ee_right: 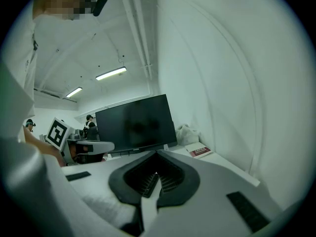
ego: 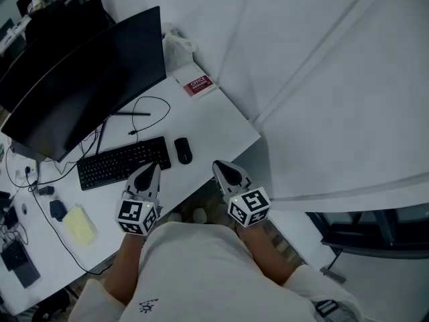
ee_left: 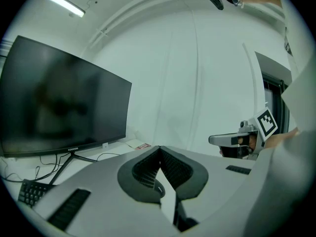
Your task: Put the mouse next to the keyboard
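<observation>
In the head view a black mouse (ego: 183,150) lies on the white desk (ego: 208,116), just right of the black keyboard (ego: 124,162). My left gripper (ego: 153,168) hangs near the desk's front edge, below the keyboard's right end, with its jaws together and nothing in them. To its right my right gripper (ego: 220,167) is held at the desk's front corner, also shut and empty. In the left gripper view its jaw tips (ee_left: 160,168) meet; a corner of the keyboard (ee_left: 30,191) shows low left. The right gripper's tips (ee_right: 155,174) meet too.
A big dark monitor (ego: 84,79) stands behind the keyboard, with cables (ego: 144,113) trailing from its stand. A red and white booklet (ego: 197,84) and a white cloth (ego: 177,45) lie at the desk's far end. A yellow pad (ego: 80,224) and small gadgets (ego: 20,253) sit at the left.
</observation>
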The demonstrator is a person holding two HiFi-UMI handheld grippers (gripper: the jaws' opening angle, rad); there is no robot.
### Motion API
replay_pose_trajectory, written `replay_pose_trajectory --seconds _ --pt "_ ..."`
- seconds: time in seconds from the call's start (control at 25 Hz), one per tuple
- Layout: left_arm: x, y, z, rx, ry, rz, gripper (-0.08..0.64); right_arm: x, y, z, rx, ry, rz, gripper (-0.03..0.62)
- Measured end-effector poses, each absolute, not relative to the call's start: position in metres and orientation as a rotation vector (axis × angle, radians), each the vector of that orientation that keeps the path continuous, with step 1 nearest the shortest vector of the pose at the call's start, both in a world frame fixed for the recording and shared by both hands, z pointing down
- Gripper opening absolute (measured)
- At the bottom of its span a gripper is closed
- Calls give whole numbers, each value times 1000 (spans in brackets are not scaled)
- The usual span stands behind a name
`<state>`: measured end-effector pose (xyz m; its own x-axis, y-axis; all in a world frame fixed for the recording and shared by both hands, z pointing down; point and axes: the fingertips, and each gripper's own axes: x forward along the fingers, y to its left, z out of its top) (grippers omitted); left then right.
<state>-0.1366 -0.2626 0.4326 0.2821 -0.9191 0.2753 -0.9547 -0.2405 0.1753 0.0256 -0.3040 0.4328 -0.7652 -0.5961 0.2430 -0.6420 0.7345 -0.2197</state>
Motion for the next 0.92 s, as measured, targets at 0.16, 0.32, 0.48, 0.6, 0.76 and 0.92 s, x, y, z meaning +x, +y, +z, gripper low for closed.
replay_pose_trajectory --seconds 0.16,0.32,0.48,0.6,0.76,0.92 --pt "-138 -262 427 2251 -1720 160 11 37 -304 418 1040 -2795 422 18" --pt "-136 -266 420 2260 -1730 150 11 46 -307 414 1072 -2788 405 18" --pt "-133 -268 417 2273 -1726 148 11 48 -310 415 1095 -2777 399 18" --pt "-131 -270 418 2274 -1724 148 11 48 -311 416 1101 -2770 397 18" --pt "-128 -270 419 2274 -1717 153 11 49 -311 418 1104 -2762 396 18" --pt "-128 -271 421 2271 -1714 160 11 48 -312 421 1105 -2752 396 18"
